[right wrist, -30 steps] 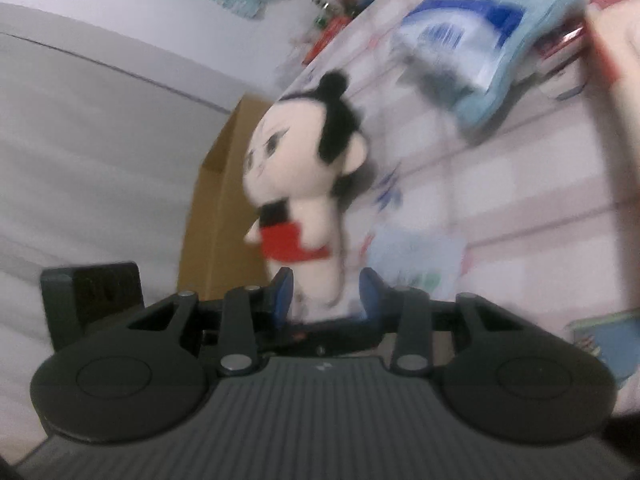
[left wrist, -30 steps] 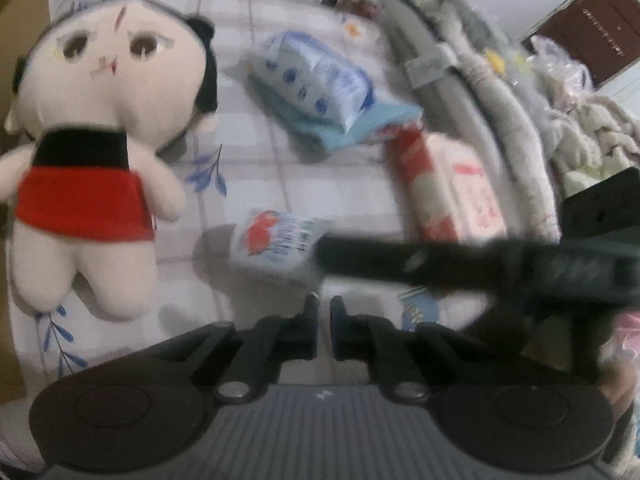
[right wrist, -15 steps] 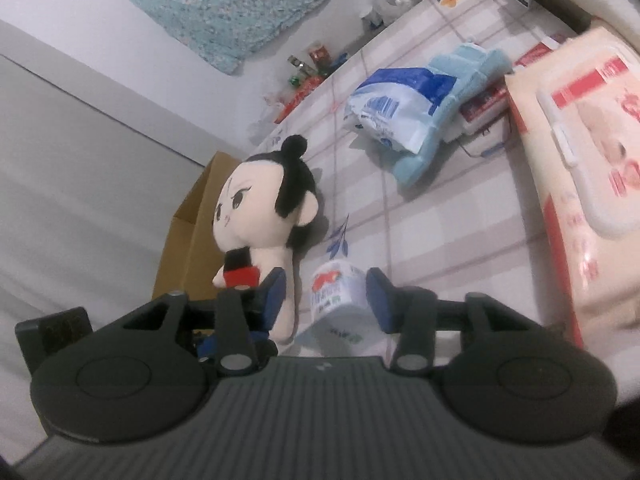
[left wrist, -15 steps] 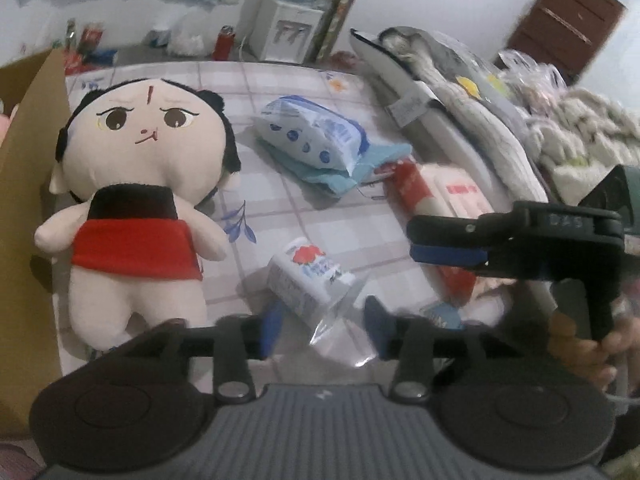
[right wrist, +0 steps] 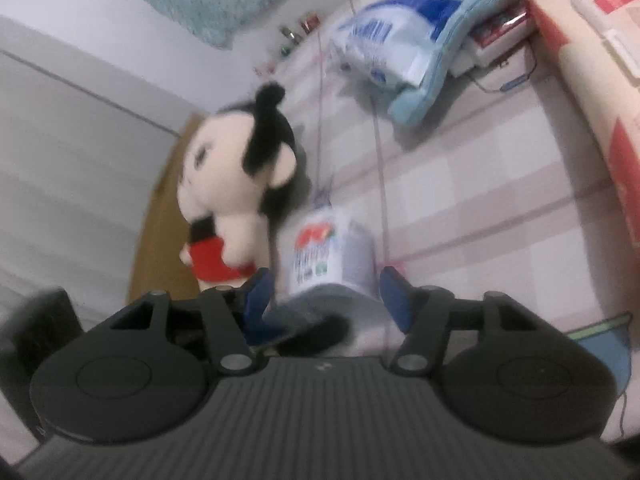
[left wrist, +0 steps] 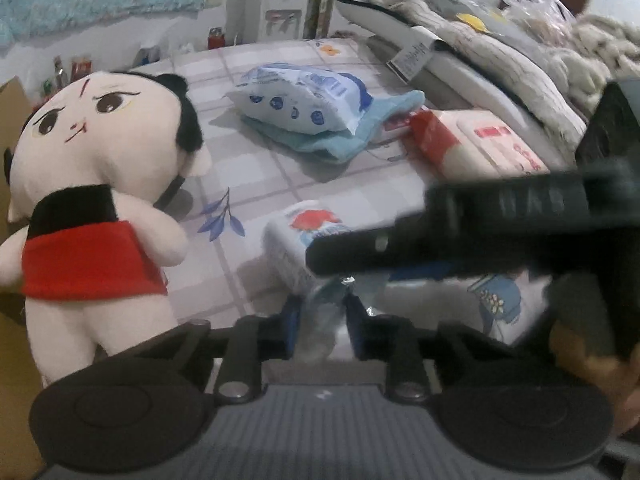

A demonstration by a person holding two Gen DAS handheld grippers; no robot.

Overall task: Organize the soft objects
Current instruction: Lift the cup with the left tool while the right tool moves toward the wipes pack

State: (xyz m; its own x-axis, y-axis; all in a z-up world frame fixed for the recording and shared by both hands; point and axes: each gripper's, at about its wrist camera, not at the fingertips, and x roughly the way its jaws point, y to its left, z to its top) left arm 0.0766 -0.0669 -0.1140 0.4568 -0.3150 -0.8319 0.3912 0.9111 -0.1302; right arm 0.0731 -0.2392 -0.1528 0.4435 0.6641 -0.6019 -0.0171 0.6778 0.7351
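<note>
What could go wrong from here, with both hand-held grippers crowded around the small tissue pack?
1. The left hand-held gripper is closing on only the clear plastic tail of the tissue pack; the film could slip or tear.
2. The right hand-held gripper is opening around the same pack, right beside the left one; the two could collide.
3. The plush doll stands close by and could get knocked.

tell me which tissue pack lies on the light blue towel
The blue-and-white tissue pack, resting on the towel. The small red-printed pack lies on the sheet between the grippers.
</note>
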